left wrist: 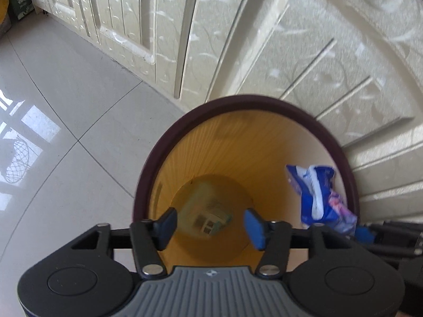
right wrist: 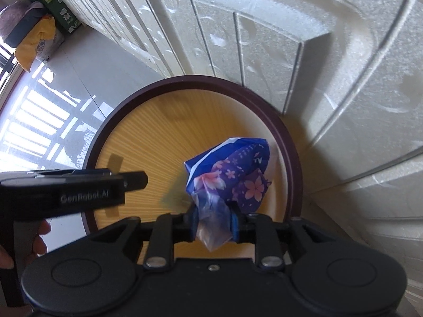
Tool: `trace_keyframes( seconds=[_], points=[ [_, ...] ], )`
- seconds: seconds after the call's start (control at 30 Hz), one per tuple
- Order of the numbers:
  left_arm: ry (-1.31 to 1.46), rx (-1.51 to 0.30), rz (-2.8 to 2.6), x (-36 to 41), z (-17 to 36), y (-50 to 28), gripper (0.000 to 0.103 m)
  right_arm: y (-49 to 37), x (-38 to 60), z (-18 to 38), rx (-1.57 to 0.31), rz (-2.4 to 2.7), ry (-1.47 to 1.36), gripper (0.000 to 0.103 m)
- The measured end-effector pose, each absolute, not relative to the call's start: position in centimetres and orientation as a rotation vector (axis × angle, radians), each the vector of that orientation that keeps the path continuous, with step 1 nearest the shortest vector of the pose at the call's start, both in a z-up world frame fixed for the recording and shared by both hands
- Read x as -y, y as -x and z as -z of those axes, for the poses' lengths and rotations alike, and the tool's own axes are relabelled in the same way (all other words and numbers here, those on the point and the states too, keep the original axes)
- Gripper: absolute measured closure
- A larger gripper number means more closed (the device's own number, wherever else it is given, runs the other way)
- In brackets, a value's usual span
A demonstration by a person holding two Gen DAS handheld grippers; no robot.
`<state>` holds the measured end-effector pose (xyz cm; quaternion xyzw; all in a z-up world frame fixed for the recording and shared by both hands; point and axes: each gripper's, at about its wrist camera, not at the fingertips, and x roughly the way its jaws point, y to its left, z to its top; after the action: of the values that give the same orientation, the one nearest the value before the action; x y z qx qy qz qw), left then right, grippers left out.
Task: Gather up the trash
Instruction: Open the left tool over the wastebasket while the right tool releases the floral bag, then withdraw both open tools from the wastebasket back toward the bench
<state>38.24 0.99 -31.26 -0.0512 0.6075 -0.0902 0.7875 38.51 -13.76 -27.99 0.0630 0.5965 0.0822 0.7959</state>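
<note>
Holding both grippers over the trash bin (left wrist: 164, 142), which stands on the tiled floor (left wrist: 66, 92) against the cream cabinet doors (left wrist: 290, 39). My right gripper (right wrist: 213, 224) has its jaws clamped on the crumpled blue floral wrapper (right wrist: 232, 174), which hangs above the bin's open mouth. My left gripper (left wrist: 211, 227) hangs there with jaws apart, nothing between them. One pale carton (left wrist: 206, 211) lies on the bin's bottom.

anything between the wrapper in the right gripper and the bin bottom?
Nothing visible. The right gripper holds the blue floral wrapper over the open bin, no lid. The left gripper hangs open beside it, over the mouth. A discarded package lies at the bottom.
</note>
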Motion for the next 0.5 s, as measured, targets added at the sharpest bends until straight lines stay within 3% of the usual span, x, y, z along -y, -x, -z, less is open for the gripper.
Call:
trace_keyframes(
  seconds=[0.27,0.5],
  points=[
    [0.096,-1.332,0.188,-1.55,31.4,-38.09,0.04,-38.9,13.46,28.14,-1.274,-0.194,-0.113,0.051],
    [0.1,-1.326,0.208,-1.42,30.8,-37.82,0.031,-38.45,13.88,28.14,-1.286,-0.186,-0.092,0.04]
  ],
)
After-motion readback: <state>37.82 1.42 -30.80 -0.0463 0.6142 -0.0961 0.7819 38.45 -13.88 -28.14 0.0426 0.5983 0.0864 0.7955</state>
